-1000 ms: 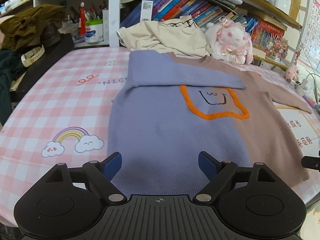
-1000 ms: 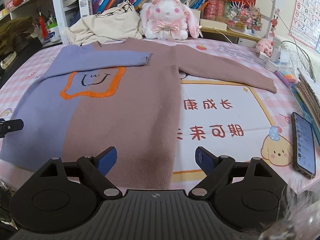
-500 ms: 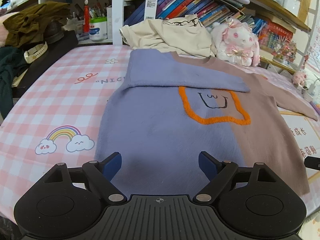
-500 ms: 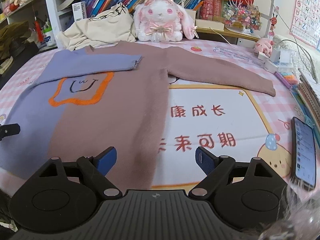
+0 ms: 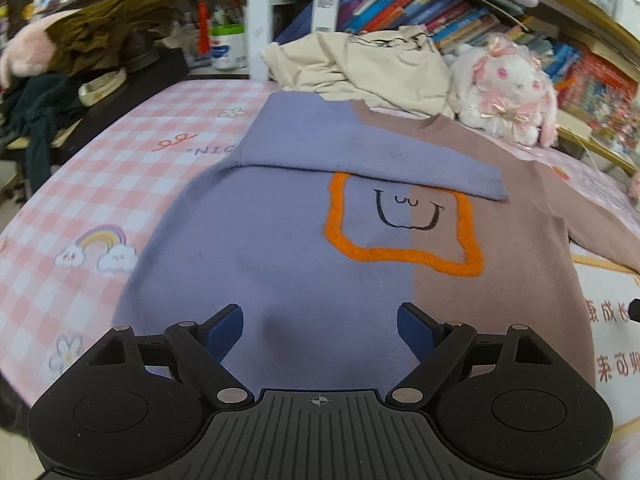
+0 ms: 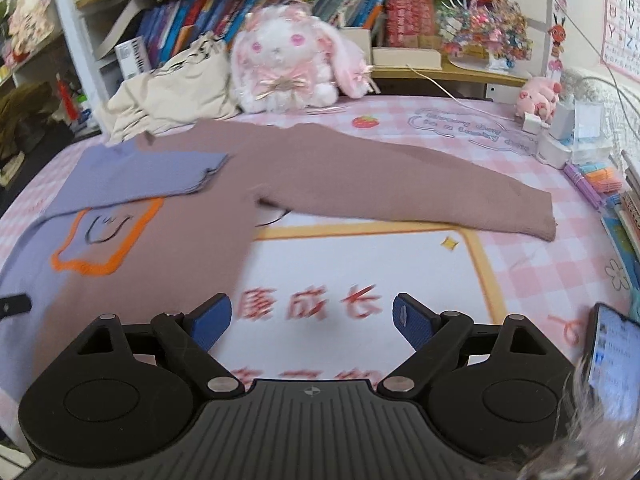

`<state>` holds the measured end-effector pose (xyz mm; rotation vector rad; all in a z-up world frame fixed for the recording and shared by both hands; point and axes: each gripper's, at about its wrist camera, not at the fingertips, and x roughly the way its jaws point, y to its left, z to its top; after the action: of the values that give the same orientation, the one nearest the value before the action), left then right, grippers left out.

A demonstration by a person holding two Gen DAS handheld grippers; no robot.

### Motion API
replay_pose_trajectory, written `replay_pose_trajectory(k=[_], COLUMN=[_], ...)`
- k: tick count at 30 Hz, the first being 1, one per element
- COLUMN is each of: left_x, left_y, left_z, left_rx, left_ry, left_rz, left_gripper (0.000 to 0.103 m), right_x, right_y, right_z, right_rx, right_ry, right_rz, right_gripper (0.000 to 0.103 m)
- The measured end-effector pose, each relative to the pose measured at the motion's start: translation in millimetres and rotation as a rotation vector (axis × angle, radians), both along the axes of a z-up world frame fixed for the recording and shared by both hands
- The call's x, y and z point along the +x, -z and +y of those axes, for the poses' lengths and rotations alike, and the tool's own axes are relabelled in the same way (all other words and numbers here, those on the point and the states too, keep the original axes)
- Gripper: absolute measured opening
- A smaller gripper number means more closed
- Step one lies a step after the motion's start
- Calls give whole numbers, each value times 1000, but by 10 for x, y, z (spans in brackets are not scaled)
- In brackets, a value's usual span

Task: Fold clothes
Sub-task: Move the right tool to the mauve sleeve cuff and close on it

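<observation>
Lying flat on the pink checked surface (image 5: 120,184), the purple-and-brown knitted sweater (image 5: 320,248) has its purple sleeve (image 5: 360,160) folded across the chest; the brown sleeve (image 6: 420,184) extends outward. Both left tongs (image 5: 320,328) and right tongs (image 6: 312,320) are spread, empty. Judged next: grip the brown cuff and fold it inward.

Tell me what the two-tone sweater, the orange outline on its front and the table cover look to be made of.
Sweater: soft matte knit, probably wool or acrylic; fuzzy nap, ribbed cuff.
Orange outline: raised fluffy yarn, seemingly tufted or embroidered; it stands proud of the knit.
Table cover: smooth printed sheet, likely plastic or coated cloth; faint sheen, flat graphics.
</observation>
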<state>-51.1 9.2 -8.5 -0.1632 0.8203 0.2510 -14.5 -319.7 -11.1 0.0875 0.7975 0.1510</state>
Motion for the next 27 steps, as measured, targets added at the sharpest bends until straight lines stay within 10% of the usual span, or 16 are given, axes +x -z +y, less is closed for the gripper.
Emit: replay_pose_trajectory(k=[15,20,27], left_x=[-277,-321,-371], left_y=[16,4,-13], left_z=[-378,-436,-484], left_rx=[10,22,40], left_ry=[-220,-255,-275], left_rz=[44,61,78], left_gripper=[87,87,87], right_x=[461,546,674], right_y=[207,229,241], right_z=[-902,-1255,-1674], right_rx=[95,101,91], right_ry=[107,207,349], right_rz=[55,55,30], right_gripper=[84,52,49])
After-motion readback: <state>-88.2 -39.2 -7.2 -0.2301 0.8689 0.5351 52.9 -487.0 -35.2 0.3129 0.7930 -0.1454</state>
